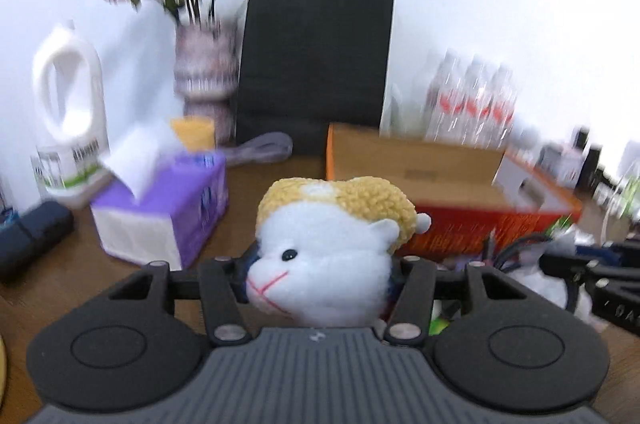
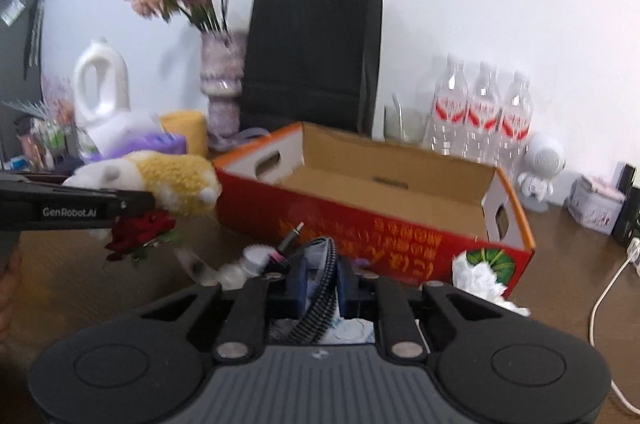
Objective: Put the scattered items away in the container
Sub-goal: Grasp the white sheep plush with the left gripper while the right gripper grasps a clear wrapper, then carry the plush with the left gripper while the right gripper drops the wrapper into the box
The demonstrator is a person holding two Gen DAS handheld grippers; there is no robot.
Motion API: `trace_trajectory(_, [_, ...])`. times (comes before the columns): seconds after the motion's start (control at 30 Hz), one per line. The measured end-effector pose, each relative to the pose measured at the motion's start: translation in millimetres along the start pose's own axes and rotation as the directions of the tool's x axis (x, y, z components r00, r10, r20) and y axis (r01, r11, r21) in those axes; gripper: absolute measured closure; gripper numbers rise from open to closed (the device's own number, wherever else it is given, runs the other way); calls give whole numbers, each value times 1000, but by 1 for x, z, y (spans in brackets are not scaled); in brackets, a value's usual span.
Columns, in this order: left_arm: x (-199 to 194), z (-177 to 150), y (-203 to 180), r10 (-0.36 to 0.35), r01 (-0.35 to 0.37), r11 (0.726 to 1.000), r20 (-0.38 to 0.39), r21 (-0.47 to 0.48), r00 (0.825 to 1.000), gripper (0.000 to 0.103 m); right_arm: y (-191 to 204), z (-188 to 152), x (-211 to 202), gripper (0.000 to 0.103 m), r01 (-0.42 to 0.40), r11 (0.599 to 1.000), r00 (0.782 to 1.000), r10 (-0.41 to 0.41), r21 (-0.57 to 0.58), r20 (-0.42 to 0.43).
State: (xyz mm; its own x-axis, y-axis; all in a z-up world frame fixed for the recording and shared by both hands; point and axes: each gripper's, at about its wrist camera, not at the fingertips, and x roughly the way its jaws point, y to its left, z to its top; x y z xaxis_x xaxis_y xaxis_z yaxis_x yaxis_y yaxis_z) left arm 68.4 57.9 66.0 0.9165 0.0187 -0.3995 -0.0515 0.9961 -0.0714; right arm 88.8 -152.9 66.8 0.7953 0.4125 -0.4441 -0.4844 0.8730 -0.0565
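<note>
My left gripper point(image 1: 320, 276) is shut on a white and yellow plush toy point(image 1: 332, 224) and holds it above the brown table. From the right wrist view, that gripper point(image 2: 136, 204) and the plush toy point(image 2: 172, 176) hang left of an open red cardboard box point(image 2: 360, 220). My right gripper point(image 2: 320, 280) is shut on a black braided cable point(image 2: 316, 304), just in front of the box's near wall. A red rose point(image 2: 140, 232), a small white bottle point(image 2: 248, 264) and a crumpled tissue point(image 2: 480, 276) lie on the table near the box. The box point(image 1: 440, 160) looks empty inside.
Along the white wall stand a black paper bag point(image 2: 312, 64), a vase of pink flowers point(image 2: 224, 84), a white jug point(image 2: 104, 84), a purple tissue box point(image 1: 160, 216) and three water bottles point(image 2: 484, 112). A white figurine point(image 2: 540, 164) and a white cord point(image 2: 600, 300) are at the right.
</note>
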Motion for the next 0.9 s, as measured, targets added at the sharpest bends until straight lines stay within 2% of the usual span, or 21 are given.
trace_trajectory(0.13, [-37, 4, -8, -27, 28, 1000, 37, -9, 999, 48, 13, 0, -37, 91, -25, 1000, 999, 25, 8, 42])
trace_trajectory(0.23, [-60, -4, -14, -64, 64, 998, 30, -8, 998, 48, 9, -13, -62, 90, -87, 990, 996, 86, 112, 19])
trace_trajectory(0.27, [-66, -10, -16, -72, 72, 997, 22, -9, 997, 48, 7, -21, -68, 90, -89, 985, 996, 89, 145, 7])
trace_trajectory(0.33, [-78, -21, -18, -92, 92, 996, -7, -21, 996, 48, 4, -43, -79, 88, -34, 983, 999, 41, 181, -34])
trace_trajectory(0.37, [-83, -29, -18, -105, 105, 994, -24, -27, 994, 48, 2, -53, -81, 83, -8, 981, 997, 22, 192, -74])
trace_trajectory(0.4, [-87, -36, -20, -116, 115, 993, -43, -30, 992, 48, 0, -63, -86, 82, 21, 980, 995, -1, 200, -99])
trace_trajectory(0.47, [-94, -50, -23, -128, 127, 992, -76, -22, 989, 48, -7, -84, -102, 62, 81, 975, 993, -61, 209, -101])
trace_trajectory(0.53, [-100, -60, -27, -129, 130, 991, -105, 2, 986, 48, -12, -100, -118, 54, 127, 971, 990, -111, 204, -88])
trace_trajectory(0.67, [-105, -76, -30, -140, 142, 990, -139, 4, 980, 48, -12, -108, -137, 56, 101, 984, 994, -94, 143, -57])
trace_trajectory(0.8, [-104, -79, -33, -138, 141, 990, -150, 11, 979, 48, -10, -95, -126, 60, 118, 991, 992, -115, 66, -52])
trace_trajectory(0.9, [-103, -77, -33, -128, 132, 991, -147, 23, 981, 48, -25, -95, -110, 61, 136, 989, 983, -128, 51, -128])
